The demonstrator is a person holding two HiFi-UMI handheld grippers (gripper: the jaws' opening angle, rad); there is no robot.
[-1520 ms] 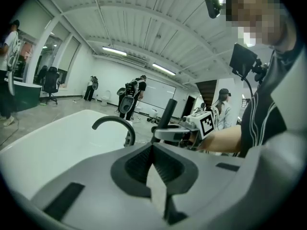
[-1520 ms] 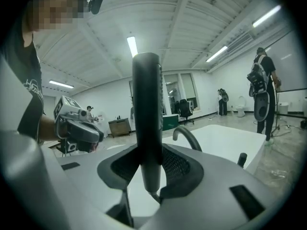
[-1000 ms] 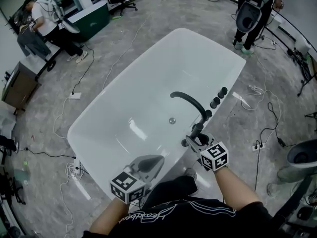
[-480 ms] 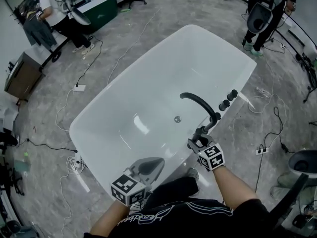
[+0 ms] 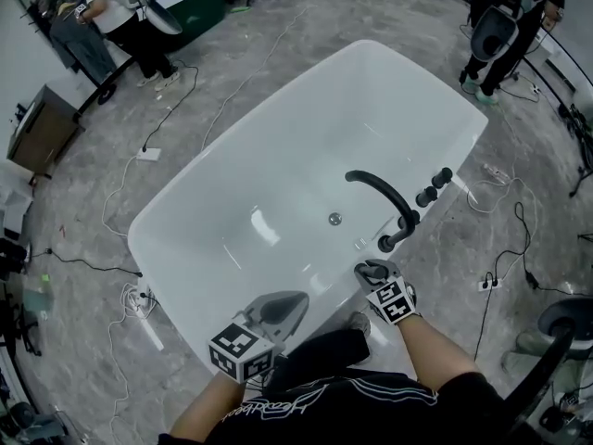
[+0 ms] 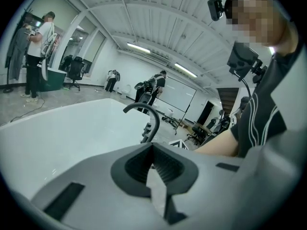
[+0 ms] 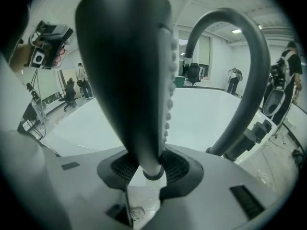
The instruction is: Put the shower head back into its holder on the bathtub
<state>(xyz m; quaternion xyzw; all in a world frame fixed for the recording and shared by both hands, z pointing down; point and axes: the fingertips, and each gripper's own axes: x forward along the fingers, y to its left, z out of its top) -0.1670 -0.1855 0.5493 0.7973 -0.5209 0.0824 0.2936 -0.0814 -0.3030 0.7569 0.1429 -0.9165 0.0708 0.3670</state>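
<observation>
While the right gripper (image 5: 372,273) hangs over the near rim of the tub (image 5: 153,239), the head view shows it carrying a dark shower head (image 5: 374,267), seen almost end-on. Just beyond it on the rim sits a small dark fitting (image 5: 387,243), near the foot of the arched spout (image 5: 375,185); I take that for the holder. The shower head is close to it but not yet in it. The left gripper (image 5: 293,302) waits lower down, over the rim near the person's body.

From the left gripper view, the left gripper (image 6: 153,163) has its jaws pressed together with nothing between them. The tub (image 6: 57,128) and spout (image 6: 146,111) lie ahead.

From the right gripper view, the right gripper (image 7: 148,170) is pinching the shower head (image 7: 129,71) low on its handle, with the wide end rising straight up in front of the camera. The spout (image 7: 259,66) arches just beside it. The holder does not show here.

So the carry looks nearly over and the seating is in hand. Next, I'd judge, the handle's lower end must be lined up over the fitting, kept clear of the spout, lowered in, and only then let go.
</observation>
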